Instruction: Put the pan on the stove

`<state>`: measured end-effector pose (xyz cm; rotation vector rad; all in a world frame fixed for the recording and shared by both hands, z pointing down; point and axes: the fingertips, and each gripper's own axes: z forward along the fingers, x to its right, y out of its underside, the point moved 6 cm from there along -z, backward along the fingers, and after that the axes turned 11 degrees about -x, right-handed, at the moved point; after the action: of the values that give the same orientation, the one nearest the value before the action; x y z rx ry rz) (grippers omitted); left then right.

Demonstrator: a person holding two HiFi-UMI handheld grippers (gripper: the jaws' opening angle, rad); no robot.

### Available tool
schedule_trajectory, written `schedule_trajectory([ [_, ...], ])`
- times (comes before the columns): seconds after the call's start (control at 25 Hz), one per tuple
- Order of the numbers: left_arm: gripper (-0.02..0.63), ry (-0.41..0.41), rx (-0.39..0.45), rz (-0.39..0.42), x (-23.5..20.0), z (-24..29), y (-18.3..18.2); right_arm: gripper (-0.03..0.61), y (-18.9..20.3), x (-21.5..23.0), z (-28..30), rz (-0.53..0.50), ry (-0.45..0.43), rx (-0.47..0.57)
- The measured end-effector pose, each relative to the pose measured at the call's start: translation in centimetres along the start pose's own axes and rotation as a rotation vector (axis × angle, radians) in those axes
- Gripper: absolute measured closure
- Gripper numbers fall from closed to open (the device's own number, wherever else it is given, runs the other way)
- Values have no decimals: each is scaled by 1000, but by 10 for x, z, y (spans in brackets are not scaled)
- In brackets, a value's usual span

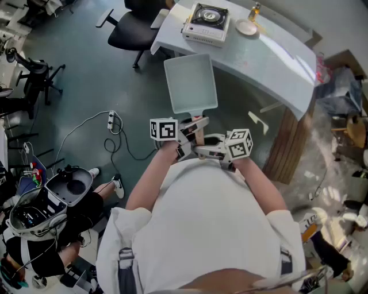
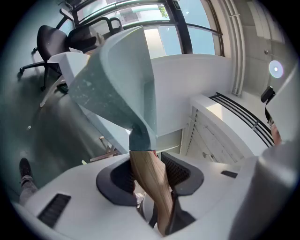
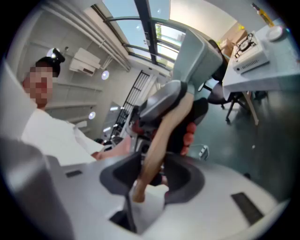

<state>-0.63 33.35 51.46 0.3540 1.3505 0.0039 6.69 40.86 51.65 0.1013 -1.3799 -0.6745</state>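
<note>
A square pale-green pan [image 1: 190, 84] with a wooden handle [image 1: 198, 131] hangs in the air over the floor, short of the white table [image 1: 276, 63]. Both grippers hold its handle. My left gripper [image 1: 188, 133] is shut on the handle [image 2: 149, 174] close to the pan body [image 2: 119, 77]. The right gripper [image 1: 208, 150] is shut on the handle's end [image 3: 157, 140], behind the left one. The portable gas stove [image 1: 207, 23] stands on the table's far left part, beyond the pan. In the right gripper view the stove [image 3: 251, 53] shows at the upper right and the pan [image 3: 200, 54] stands above the left gripper.
A small plate [image 1: 246, 27] and a bottle [image 1: 254, 11] stand right of the stove. A black office chair [image 1: 129, 28] is left of the table. A power strip with cable [image 1: 112, 121] lies on the floor. A seated person with equipment [image 1: 57, 201] is at lower left.
</note>
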Motion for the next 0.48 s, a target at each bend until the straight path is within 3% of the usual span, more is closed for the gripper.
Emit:
schedule_trajectory([
  [0.48,436,0,2,9,2,0,-2,414,-2,0,-1,4,-2,4],
])
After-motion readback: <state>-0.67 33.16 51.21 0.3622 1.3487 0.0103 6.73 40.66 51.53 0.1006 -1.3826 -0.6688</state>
